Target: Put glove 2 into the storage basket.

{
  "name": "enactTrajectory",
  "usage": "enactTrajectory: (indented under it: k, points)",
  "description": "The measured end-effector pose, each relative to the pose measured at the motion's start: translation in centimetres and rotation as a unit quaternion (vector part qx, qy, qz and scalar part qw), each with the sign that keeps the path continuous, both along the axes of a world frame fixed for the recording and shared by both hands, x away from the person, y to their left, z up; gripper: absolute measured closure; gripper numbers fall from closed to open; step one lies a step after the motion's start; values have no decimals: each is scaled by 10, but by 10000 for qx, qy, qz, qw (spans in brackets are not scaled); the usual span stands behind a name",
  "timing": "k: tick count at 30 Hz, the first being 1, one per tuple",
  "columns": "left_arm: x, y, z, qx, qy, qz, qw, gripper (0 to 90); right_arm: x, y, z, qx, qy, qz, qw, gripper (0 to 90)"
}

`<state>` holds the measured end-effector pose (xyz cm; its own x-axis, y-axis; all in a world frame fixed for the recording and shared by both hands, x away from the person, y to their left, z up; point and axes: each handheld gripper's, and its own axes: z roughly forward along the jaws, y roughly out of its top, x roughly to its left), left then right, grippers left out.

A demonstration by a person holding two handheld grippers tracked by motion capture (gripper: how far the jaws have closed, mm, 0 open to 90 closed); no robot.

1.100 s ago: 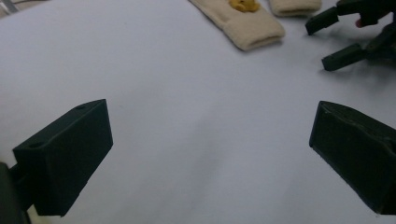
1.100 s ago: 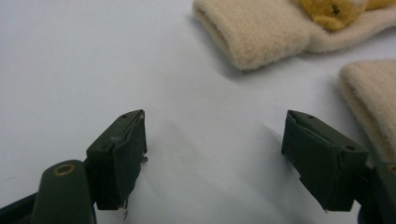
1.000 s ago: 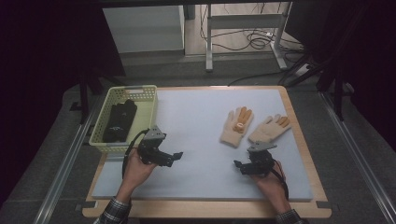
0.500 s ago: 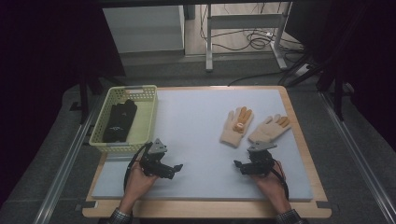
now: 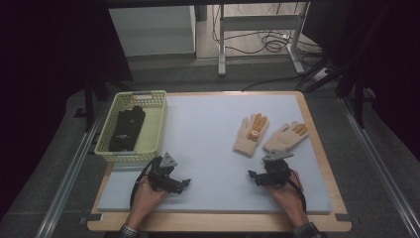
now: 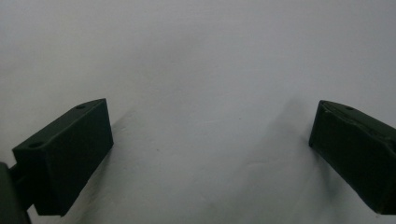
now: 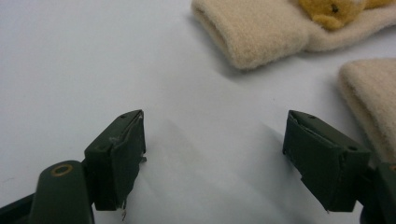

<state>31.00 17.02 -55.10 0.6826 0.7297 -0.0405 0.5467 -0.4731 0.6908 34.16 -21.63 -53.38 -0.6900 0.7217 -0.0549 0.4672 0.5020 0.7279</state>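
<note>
Left gripper (image 5: 184,183): resting lower left, jaws gaping over the mat (image 5: 208,134).
Right gripper (image 5: 251,175): jaws gaping, sitting just below the gloves (image 5: 270,136) (cream, orange-tipped).

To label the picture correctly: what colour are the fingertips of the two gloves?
Orange, on cream gloves; the high view shows them best.

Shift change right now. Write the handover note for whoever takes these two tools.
Left tool: open, holds nothing, low over the bare mat near the front edge.
Right tool: open, holds nothing, just short of the cuffs of the two cream gloves.
Left cream glove and right cream glove lie flat side by side on the mat, untouched.
Yellow basket at the left holds a dark item.
Done: nothing gripped. Left: probably grasping the gloves, nearest one first.
</note>
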Motion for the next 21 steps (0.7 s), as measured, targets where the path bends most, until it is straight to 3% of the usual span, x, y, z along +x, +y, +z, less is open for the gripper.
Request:
enactTrajectory:
  k: [10,21]
  points:
    - [0,0,0,-8,-12,10,10000,0,0,0,1,35,36,-6,10000,218]
    - [0,0,0,-7,-13,12,10000,0,-3,-15,9,53,29,-198,9998,408]
